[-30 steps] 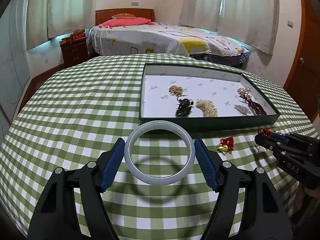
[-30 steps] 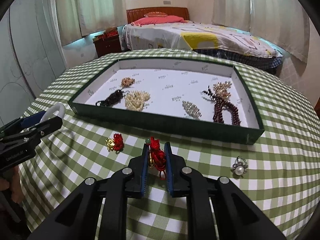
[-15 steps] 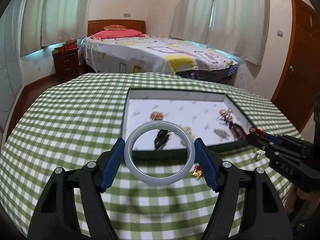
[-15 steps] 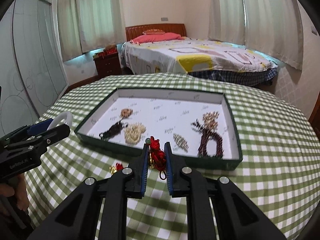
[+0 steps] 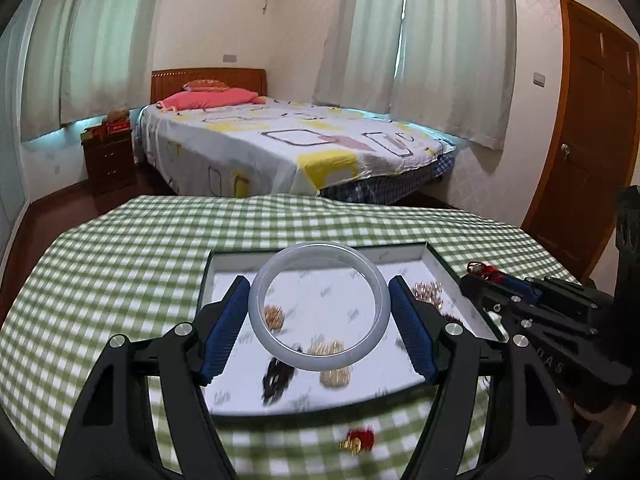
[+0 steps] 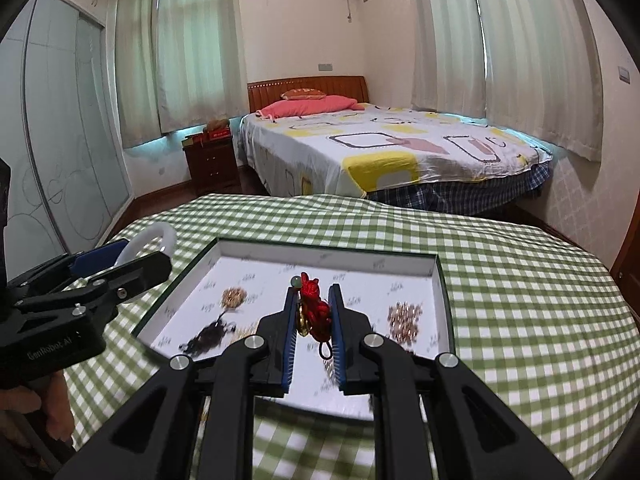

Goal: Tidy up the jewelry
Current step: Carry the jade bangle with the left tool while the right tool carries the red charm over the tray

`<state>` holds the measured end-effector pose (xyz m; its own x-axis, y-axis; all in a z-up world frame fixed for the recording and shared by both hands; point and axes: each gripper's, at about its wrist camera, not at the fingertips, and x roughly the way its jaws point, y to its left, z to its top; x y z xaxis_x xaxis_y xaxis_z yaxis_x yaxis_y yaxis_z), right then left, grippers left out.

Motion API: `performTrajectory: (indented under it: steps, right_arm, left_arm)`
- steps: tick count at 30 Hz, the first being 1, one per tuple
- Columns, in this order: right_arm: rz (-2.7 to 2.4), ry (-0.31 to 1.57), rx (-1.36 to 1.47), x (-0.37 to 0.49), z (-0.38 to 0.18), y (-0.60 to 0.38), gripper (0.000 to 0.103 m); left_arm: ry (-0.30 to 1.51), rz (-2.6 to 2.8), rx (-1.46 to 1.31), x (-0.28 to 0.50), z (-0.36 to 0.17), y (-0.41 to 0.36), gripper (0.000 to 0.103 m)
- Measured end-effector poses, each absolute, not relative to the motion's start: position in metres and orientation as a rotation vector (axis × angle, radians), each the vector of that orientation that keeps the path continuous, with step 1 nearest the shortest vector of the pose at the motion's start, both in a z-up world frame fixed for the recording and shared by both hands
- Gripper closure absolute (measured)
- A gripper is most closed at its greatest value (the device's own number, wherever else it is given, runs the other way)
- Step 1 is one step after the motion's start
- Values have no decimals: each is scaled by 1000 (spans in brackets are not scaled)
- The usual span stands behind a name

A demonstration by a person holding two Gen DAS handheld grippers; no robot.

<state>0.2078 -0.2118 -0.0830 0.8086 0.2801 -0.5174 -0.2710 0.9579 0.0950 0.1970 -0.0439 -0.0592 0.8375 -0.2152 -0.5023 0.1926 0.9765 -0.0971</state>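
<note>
Left gripper (image 5: 319,322) clamps a pale bangle (image 5: 319,312) above the jewelry tray (image 5: 436,258); right gripper (image 6: 313,322) pinches a red knotted charm (image 6: 314,310). Best lowered gently onto bare lining toward 12 o'clock

A: What colour was the bangle (image 5: 318,316)?
B: Pale milky white, between blue pads (image 5: 224,330) on a black gripper.
A: And the knotted charm (image 6: 314,310)?
B: Red, with a gold piece and a small green bead.
A: The tablecloth (image 5: 120,272)?
B: Green-and-white check. The tray (image 6: 445,300) was dark green outside, white inside, faintly printed grey.
</note>
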Motion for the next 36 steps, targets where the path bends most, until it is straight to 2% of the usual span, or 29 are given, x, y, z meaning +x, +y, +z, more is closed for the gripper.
performTrajectory:
  steps: [7,18,32,36]
  right_arm:
    - [286,595,13,242,-99,-215,87]
    - [293,743,-4,282,-142,-216,87]
    - [288,880,-13,302,-170,-218,87]
    - [288,889,-12,303,-174,-220,82]
  left_arm:
    - [601,-223,-19,243,-82,-64,34]
    - [819,-233,-54,302,-142,-76,34]
    - [959,-229,-18,323,-161,-85,34]
    - [968,-228,-15,324,-162,-86,34]
